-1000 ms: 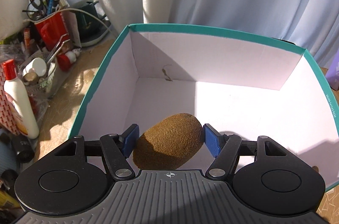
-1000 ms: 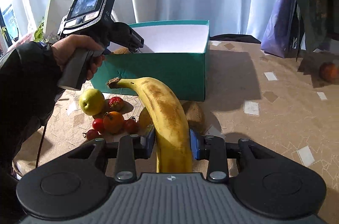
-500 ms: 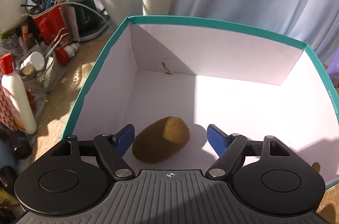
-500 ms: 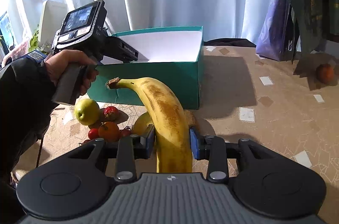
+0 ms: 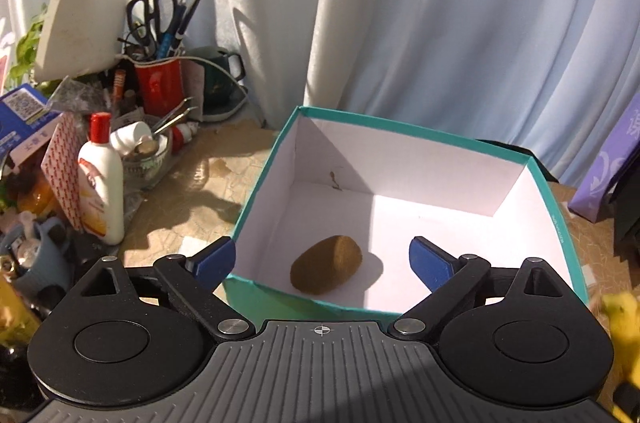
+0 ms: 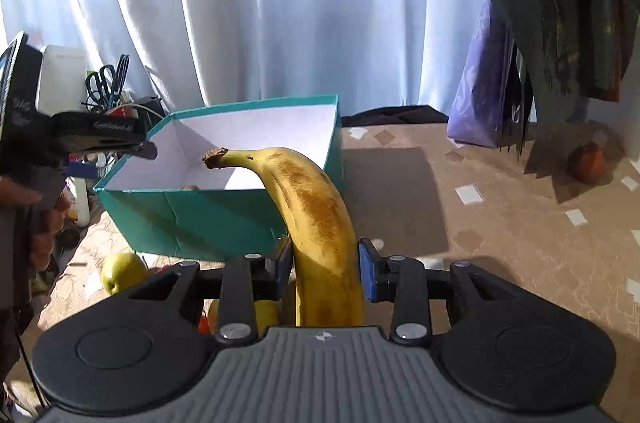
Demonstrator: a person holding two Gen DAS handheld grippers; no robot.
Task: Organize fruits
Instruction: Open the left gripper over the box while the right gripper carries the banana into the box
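A brown kiwi (image 5: 326, 265) lies on the white floor of the teal box (image 5: 550, 199), near its front left corner. My left gripper (image 5: 322, 257) is open and empty, raised above and behind the box's near rim. My right gripper (image 6: 324, 265) is shut on a yellow banana (image 6: 316, 211), stem pointing toward the teal box (image 6: 192, 219), just in front of its near wall. A green apple (image 6: 122, 271) lies on the table below the box. The banana's tip (image 5: 622, 315) shows at the right edge of the left wrist view.
A red cup with scissors and pens (image 5: 158, 83), a white lotion bottle (image 5: 102, 183) and other clutter stand left of the box. A purple bag (image 6: 488, 83) and dark hanging bags (image 6: 568, 3) are at the right. An orange fruit (image 6: 588, 163) sits far right on the table.
My left gripper opened, dropped the kiwi into the box, then pulled back and up. My right gripper carried the banana closer to the box.
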